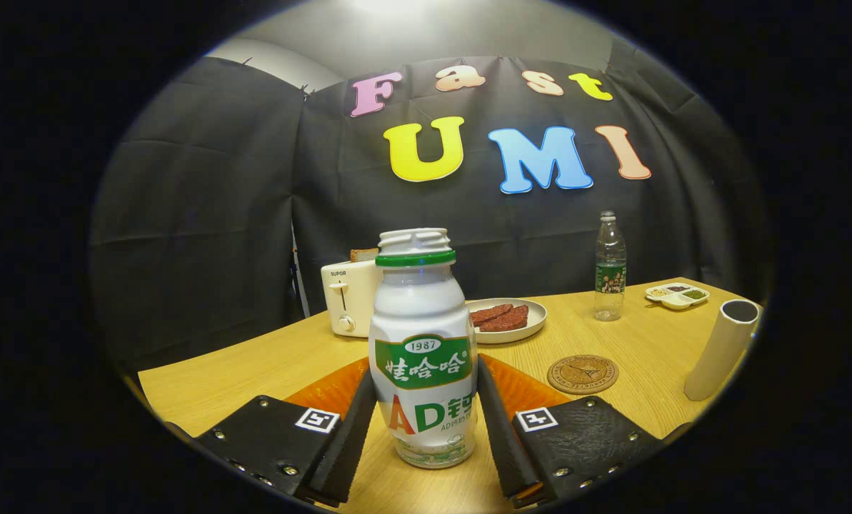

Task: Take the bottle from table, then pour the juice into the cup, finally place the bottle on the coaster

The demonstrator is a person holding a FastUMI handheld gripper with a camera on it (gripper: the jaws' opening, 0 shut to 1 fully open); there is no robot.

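Table [268, 364]: light wood top, bearing everything listed below.

Toaster [348, 298]: pale body, far left, behind the bottle; a slice of bread stands up out of its slot.

Bottle [423, 350]: white drink bottle, green neck ring, cap off, mouth bare. Stands upright on the table between the two fingers. An orange part of the gripper shows behind its lower body on both sides.

Gripper [423, 435]: jaws apart, one finger on each side of the bottle's lower half. The inner faces lie very close to the bottle's sides; whether they press on it cannot be told.

Cup [723, 350]: tall pale cylinder, near right, leaning in the lens, mouth dark and open. Well apart from the bottle.

Plate [533, 325]: pale, round, far, just right of the bottle's shoulder, partly hidden by it; holds two dark reddish slices of meat.

Water bottle [610, 268]: clear plastic, green label, upright, far right, beyond the coaster.

Coaster [582, 374]: round, brown, patterned, flat on the table right of the bottle, between the bottle and the cup, bare.

Divided dish [677, 295]: small, white, far right corner; three compartments with bits of food, too small to name.
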